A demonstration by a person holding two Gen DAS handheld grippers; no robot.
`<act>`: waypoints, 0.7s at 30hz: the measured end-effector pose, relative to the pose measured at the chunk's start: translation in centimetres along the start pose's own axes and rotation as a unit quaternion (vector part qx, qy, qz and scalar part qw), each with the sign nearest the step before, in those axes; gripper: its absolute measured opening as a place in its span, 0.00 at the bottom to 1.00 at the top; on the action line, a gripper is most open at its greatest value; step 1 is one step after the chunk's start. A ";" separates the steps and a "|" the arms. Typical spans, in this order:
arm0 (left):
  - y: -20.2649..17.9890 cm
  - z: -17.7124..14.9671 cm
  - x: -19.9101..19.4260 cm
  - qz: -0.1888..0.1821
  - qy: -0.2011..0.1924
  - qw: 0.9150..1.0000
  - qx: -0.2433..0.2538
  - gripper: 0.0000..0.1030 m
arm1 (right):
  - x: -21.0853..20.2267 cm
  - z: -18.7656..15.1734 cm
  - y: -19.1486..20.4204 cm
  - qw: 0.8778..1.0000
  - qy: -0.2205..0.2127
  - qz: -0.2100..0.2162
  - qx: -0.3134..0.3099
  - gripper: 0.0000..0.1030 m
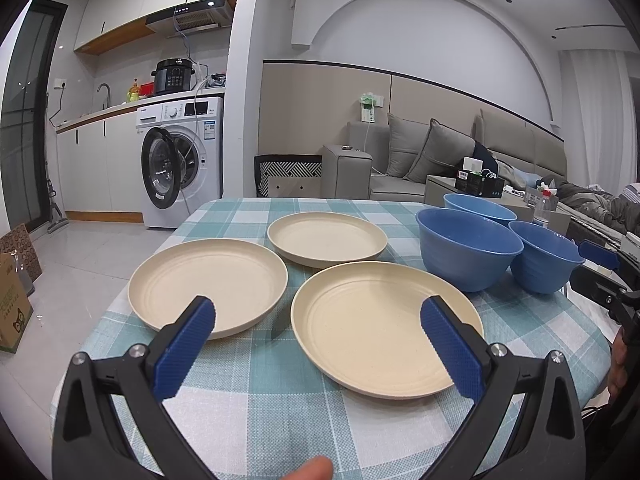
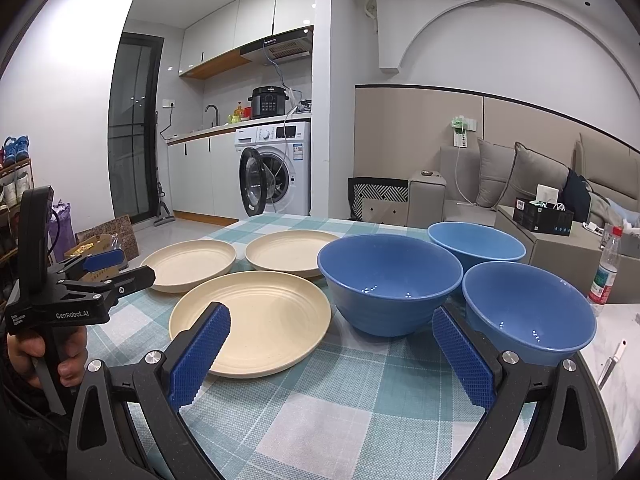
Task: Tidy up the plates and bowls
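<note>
Three cream plates lie apart on the checked tablecloth [image 1: 256,400]: a near plate [image 1: 380,328] [image 2: 256,320], a left plate [image 1: 208,280] [image 2: 192,262] and a far plate [image 1: 326,238] [image 2: 288,250]. Three blue bowls stand upright to their right: a big middle bowl [image 1: 468,248] [image 2: 390,284], a far bowl [image 1: 480,206] [image 2: 476,240] and a right bowl [image 1: 546,256] [image 2: 528,308]. My left gripper [image 1: 318,316] is open and empty above the near edges of the left and near plates. My right gripper [image 2: 332,328] is open and empty, before the middle bowl.
A water bottle [image 2: 606,268] stands on a white surface right of the table. A grey sofa [image 1: 440,160] and low table with boxes [image 2: 544,216] lie behind. A washing machine [image 1: 180,160] with its door open stands far left. Cardboard boxes [image 1: 14,300] sit on the floor.
</note>
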State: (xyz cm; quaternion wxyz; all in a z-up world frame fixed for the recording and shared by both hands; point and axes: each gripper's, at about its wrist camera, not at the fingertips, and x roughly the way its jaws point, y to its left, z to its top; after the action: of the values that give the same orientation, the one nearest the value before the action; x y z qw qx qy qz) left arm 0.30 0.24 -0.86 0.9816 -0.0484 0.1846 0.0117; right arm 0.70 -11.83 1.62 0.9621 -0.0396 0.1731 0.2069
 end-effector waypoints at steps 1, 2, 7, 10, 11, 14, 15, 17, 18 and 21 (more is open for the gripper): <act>0.0 0.0 0.0 0.000 0.000 1.000 0.000 1.00 | 0.0 0.0 0.0 1.000 0.001 0.000 0.000 1.00; 0.0 0.0 0.0 0.001 0.000 1.000 0.001 1.00 | 0.1 0.0 0.1 1.000 0.001 0.000 0.000 1.00; -0.1 -0.1 -0.1 0.000 -0.001 1.000 0.002 1.00 | 0.0 0.0 0.1 1.000 0.001 0.000 0.000 1.00; -0.1 -0.1 -0.1 -0.003 0.001 1.000 0.003 1.00 | 0.0 0.0 0.2 1.000 0.001 0.000 0.001 1.00; -0.1 -0.2 -0.1 -0.003 0.001 1.000 0.003 1.00 | 0.1 0.0 0.2 1.000 0.001 -0.001 0.001 1.00; -0.2 -0.2 -0.2 -0.004 0.001 1.000 0.007 1.00 | 0.0 0.0 0.2 1.000 0.001 0.000 0.000 1.00; -0.3 -0.2 -0.3 -0.004 0.001 1.000 0.007 1.00 | 0.0 0.0 0.2 1.000 0.001 0.000 0.000 1.00; -0.2 -0.2 -0.3 -0.004 0.001 1.000 0.007 1.00 | 0.0 0.0 0.2 1.000 0.001 0.000 0.000 1.00; -0.2 -0.2 -0.3 -0.004 0.001 1.000 0.007 1.00 | 0.0 0.0 0.1 1.000 0.001 0.000 0.000 1.00; -0.2 -0.1 -0.3 -0.004 0.001 1.000 0.008 1.00 | 0.0 0.0 0.2 1.000 0.000 0.000 0.001 1.00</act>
State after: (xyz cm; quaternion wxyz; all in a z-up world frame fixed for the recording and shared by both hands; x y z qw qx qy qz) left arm 0.00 0.00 -0.87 0.9817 -0.0415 0.1855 0.0064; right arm 0.60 -11.66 1.63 0.9621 -0.0388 0.1737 0.2066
